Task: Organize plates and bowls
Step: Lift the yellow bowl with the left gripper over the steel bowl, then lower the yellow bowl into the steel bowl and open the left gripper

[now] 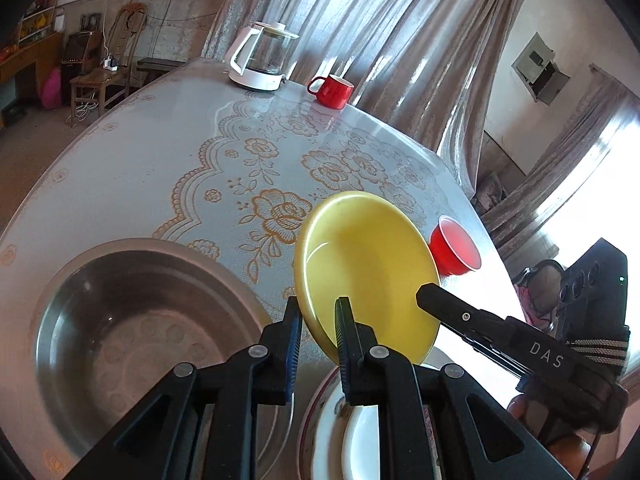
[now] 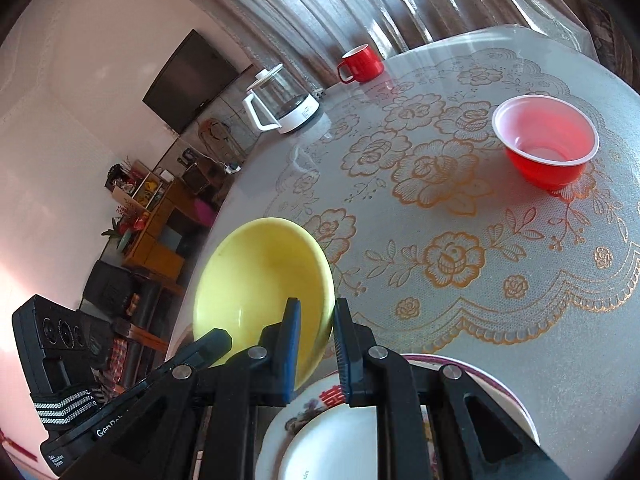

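Left wrist: yellow bowl [image 1: 360, 264] between claw [image 1: 318, 320] pads

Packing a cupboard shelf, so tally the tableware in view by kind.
Bowls: 3 — yellow bowl, red bowl, steel basin
Plates: 2 — floral plate, white plate
Mugs: 1 — red mug
Kettles: 1 — kettle
Total: 7

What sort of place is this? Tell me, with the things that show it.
Most likely a lived-in home, a dining or living room. A round table with a floral cover carries a kettle and a red mug; curtains hang behind it, and a wall TV sits above wooden cabinets.
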A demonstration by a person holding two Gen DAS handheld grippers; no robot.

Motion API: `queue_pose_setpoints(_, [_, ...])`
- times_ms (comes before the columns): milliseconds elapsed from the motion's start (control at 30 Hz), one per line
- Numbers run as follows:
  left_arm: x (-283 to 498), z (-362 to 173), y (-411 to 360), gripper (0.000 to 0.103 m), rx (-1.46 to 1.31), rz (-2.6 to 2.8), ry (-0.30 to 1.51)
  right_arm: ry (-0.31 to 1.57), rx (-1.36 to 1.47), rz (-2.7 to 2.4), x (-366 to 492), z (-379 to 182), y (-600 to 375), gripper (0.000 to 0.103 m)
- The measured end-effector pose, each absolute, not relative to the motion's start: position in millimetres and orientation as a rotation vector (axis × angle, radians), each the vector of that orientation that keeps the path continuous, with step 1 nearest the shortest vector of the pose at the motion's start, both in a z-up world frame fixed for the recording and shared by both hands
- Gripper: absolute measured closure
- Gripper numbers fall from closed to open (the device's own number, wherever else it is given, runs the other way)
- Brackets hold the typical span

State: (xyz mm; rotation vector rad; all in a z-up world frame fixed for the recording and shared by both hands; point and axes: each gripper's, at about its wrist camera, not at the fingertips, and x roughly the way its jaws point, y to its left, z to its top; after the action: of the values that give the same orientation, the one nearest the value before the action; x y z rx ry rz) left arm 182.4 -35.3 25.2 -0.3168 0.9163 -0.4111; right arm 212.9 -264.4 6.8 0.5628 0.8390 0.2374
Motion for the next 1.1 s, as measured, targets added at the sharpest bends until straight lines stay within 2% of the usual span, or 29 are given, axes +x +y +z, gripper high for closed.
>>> queue_pose_setpoints(533, [149.3,21.4,40.8,0.088,-0.412,-0.315,0.888,0.905,0.490,0.381,204.4,0.2,-189.9,0.087])
queue_pose_setpoints(967, [131.3,-6.4,81.8,0.088,-0.445,-0.226,0.925,0.996,0.423,0.449,203.1,-22.8,-137.8,0.086])
queue_pose_setpoints(1100, [130.3,-11.6,85.1,0.088,-0.449,-0.220,0.931,1.017,0.408,0.450,203.2,-28.7,-131.1,0.083])
